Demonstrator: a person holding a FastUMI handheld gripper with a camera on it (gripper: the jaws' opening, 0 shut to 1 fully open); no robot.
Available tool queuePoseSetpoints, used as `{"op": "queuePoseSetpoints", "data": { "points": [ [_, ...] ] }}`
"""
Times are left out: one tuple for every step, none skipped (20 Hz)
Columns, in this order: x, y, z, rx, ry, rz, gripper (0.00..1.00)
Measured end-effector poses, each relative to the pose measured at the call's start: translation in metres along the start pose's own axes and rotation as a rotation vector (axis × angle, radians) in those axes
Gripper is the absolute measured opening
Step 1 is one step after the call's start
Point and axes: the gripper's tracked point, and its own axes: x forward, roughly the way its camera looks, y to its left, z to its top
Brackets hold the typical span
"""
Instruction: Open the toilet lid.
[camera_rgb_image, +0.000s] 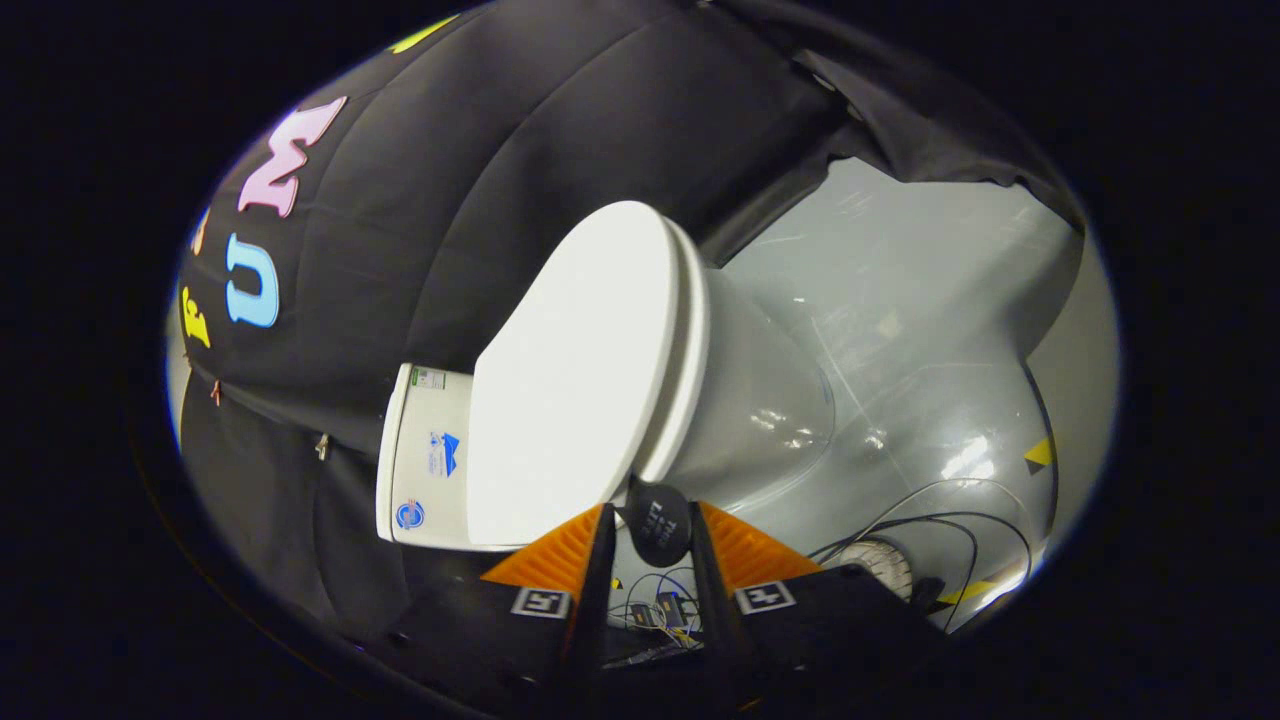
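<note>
The white toilet lid (575, 370) lies down flat on the seat (690, 340), just beyond my fingers. The view is rolled, so the lid's front end points up and away, and the tank (425, 455) sits to the left of the lid's hinge end. A small round black tab (655, 522) sticks out from the lid's near edge and fills the gap between my two fingertips. My gripper (652, 525) is narrowed onto this tab, with a finger touching each side of it.
The grey bowl and base (760, 420) spread to the right over a glossy grey floor (900, 330). Black cables (930, 525) and a round white device (880, 565) lie on the floor right of the fingers. Black cloth wall (480, 170) hangs behind the toilet.
</note>
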Motion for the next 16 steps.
{"op": "queuePoseSetpoints", "data": {
  "points": [
    [-0.0014, -0.0028, 0.005, 0.032, -0.024, 0.005, 0.33],
    [0.0, -0.0019, 0.0035, 0.044, -0.012, 0.013, 0.22],
    [-0.0003, -0.0021, 0.0017, 0.031, 0.0, 0.016, 0.21],
    [-0.0001, -0.0017, 0.0014, 0.008, 0.005, 0.019, 0.21],
    [0.0006, -0.0015, 0.0011, -0.01, 0.014, 0.021, 0.22],
    [0.0009, -0.0007, 0.0003, -0.016, 0.026, 0.024, 0.22],
    [0.0011, -0.0002, 0.0014, -0.007, 0.036, 0.03, 0.22],
    [0.0004, 0.0014, 0.0005, 0.006, 0.048, 0.037, 0.22],
    [0.001, 0.0014, 0.0011, 0.015, 0.054, 0.045, 0.22],
    [0.0011, 0.0004, 0.0, 0.02, 0.063, 0.051, 0.22],
    [0.0032, 0.0005, -0.0011, 0.023, 0.072, 0.06, 0.22],
    [0.0017, 0.0001, -0.0013, 0.024, 0.07, 0.062, 0.22],
    [0.0033, -0.0002, -0.002, 0.026, 0.072, 0.063, 0.22],
    [0.0036, 0.0, -0.0048, 0.028, 0.085, 0.064, 0.22],
    [0.0046, 0.0008, -0.0043, 0.03, 0.09, 0.068, 0.22],
    [0.0054, 0.0024, -0.0029, 0.022, 0.09, 0.075, 0.22]
  ]
}}
